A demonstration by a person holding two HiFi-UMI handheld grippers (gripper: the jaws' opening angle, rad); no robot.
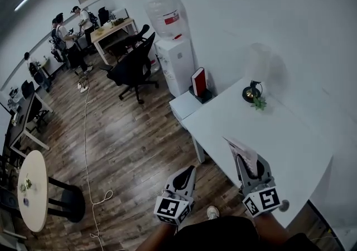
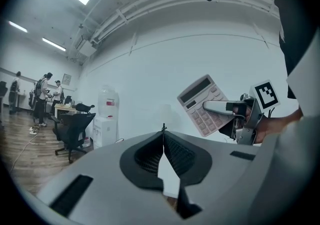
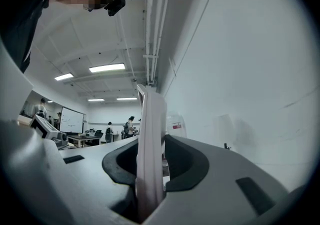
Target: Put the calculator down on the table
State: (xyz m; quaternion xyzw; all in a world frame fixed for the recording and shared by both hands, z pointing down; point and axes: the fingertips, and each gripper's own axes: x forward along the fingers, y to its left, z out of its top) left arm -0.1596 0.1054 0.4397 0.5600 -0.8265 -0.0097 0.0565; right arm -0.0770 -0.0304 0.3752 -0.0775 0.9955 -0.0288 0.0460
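Note:
A pale pink calculator stands on edge between the jaws of my right gripper, which is shut on it. It is held in the air over the near part of the white table. In the right gripper view the calculator shows edge-on, clamped between the dark pads. The left gripper view shows the calculator from its key side, with the right gripper on it. My left gripper hangs over the wooden floor left of the table, its jaws shut with nothing between them.
A small dark lamp with a green plant stands at the table's far end. A red book sits on a low white cabinet beside a water dispenser. Black office chairs, a round white table and people stand further off.

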